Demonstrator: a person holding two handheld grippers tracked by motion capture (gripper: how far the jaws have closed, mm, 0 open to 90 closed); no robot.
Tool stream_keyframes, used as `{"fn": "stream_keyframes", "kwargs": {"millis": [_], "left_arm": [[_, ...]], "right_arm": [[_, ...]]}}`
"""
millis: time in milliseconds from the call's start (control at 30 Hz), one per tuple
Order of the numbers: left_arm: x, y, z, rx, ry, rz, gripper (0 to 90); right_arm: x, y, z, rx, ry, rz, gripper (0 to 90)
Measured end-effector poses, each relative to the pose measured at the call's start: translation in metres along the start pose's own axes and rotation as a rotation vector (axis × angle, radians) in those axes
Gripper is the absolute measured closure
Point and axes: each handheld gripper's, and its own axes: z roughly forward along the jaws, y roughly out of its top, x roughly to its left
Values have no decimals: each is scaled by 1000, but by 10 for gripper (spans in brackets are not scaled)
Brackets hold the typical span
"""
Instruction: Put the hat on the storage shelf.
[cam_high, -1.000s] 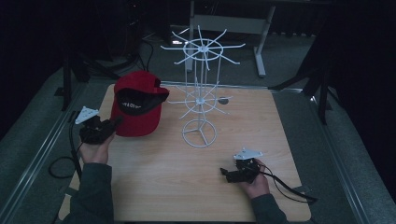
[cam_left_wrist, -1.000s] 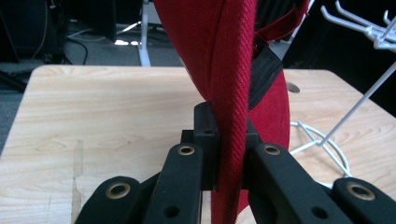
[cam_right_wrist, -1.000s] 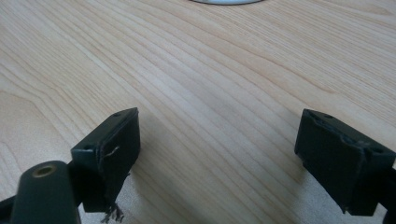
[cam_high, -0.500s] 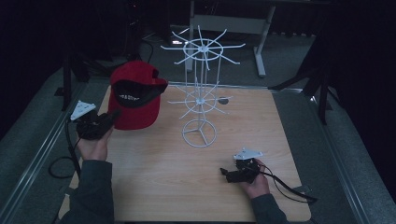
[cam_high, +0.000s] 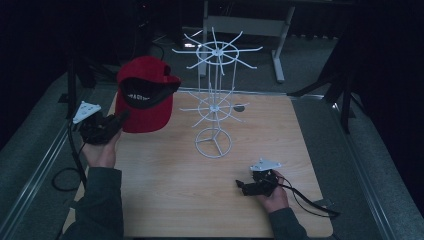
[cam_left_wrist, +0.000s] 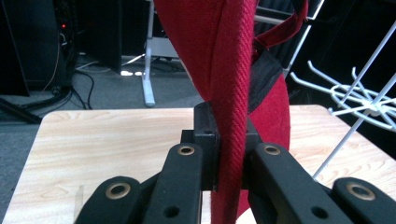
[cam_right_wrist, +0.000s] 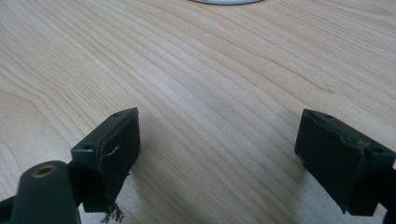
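A red cap (cam_high: 145, 107) with a black inner band hangs in the air over the table's left rear, its opening tilted toward the camera. My left gripper (cam_high: 120, 118) is shut on the cap's edge; in the left gripper view the red fabric (cam_left_wrist: 226, 84) is pinched between the black jaws of that gripper (cam_left_wrist: 229, 158). A white wire display rack (cam_high: 215, 95) with radial hooks stands mid-table, to the right of the cap. My right gripper (cam_high: 241, 188) rests low at the front right, open, and the right gripper view has bare wood between the spread jaws of this gripper (cam_right_wrist: 219, 140).
The wooden table (cam_high: 170, 200) has dark carpeted floor and metal stands around it. The rack's round base (cam_high: 213, 143) sits between the two hands. A cable (cam_high: 310, 200) trails from the right gripper toward the front right corner.
The left gripper has raised the red cap off the table and tipped it so its opening faces up and forward. The right gripper has stayed put.
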Motion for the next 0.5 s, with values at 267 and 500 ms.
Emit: {"fn": "stream_keyframes", "kwargs": {"millis": [267, 500], "left_arm": [[-6, 9, -2, -21, -4, 11, 860], [-11, 16, -6, -43, -12, 20, 860]], "right_arm": [[0, 0, 0, -1, -2, -3, 140], [0, 0, 0, -1, -1, -1, 139]]}}
